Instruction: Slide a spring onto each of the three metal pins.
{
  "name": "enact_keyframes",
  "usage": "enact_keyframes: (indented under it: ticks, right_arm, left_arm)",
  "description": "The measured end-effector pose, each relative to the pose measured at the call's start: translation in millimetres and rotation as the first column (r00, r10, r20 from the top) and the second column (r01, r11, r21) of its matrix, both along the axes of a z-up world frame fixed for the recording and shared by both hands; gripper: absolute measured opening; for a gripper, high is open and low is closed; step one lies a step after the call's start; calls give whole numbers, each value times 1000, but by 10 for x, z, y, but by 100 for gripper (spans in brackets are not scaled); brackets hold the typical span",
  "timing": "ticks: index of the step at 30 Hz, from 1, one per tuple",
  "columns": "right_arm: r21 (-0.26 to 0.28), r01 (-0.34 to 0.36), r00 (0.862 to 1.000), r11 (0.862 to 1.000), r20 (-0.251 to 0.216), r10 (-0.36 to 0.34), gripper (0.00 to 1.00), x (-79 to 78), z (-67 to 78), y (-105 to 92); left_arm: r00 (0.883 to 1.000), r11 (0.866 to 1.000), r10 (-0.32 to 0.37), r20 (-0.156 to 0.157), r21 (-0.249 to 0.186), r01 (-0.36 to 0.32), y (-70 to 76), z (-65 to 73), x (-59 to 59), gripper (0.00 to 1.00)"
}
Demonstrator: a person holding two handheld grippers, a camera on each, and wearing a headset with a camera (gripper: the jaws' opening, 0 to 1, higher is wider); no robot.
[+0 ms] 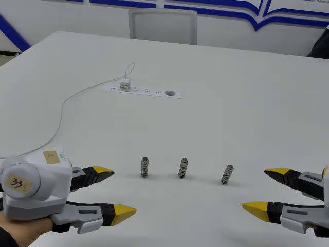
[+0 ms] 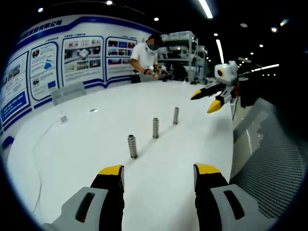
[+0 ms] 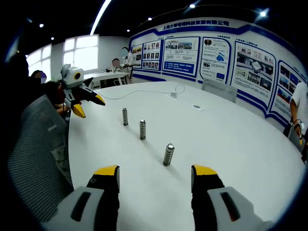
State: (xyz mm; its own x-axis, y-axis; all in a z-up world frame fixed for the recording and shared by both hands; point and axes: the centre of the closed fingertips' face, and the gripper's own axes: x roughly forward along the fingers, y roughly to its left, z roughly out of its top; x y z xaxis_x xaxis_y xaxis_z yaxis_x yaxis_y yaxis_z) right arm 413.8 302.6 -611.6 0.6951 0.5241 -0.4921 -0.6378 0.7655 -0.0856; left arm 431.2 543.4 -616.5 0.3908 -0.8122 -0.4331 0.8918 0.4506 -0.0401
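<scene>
Your left tongs (image 1: 121,190) and right tongs (image 1: 256,189) gape wide, holding nothing. Between them on the worktop (image 1: 231,103) stand the left spring (image 1: 144,166), middle spring (image 1: 183,168) and right spring (image 1: 226,174), upright presumably because pins hold them; the job looks done.

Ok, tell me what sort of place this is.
Probably a company meeting or demo room: a big white table with a power strip on it, blue-framed display boards along the wall, and a chair at the far side.
</scene>
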Motion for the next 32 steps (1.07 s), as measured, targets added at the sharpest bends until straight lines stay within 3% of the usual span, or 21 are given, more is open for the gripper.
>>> enact_keyframes:
  ticks: [32]
  right_arm:
    - [0, 16, 1000, 1000, -19, -15, 62, -6, 17, 52]
  left_arm:
    - [1000, 1000, 19, -12, -14, -19, 48, -36, 24, 59]
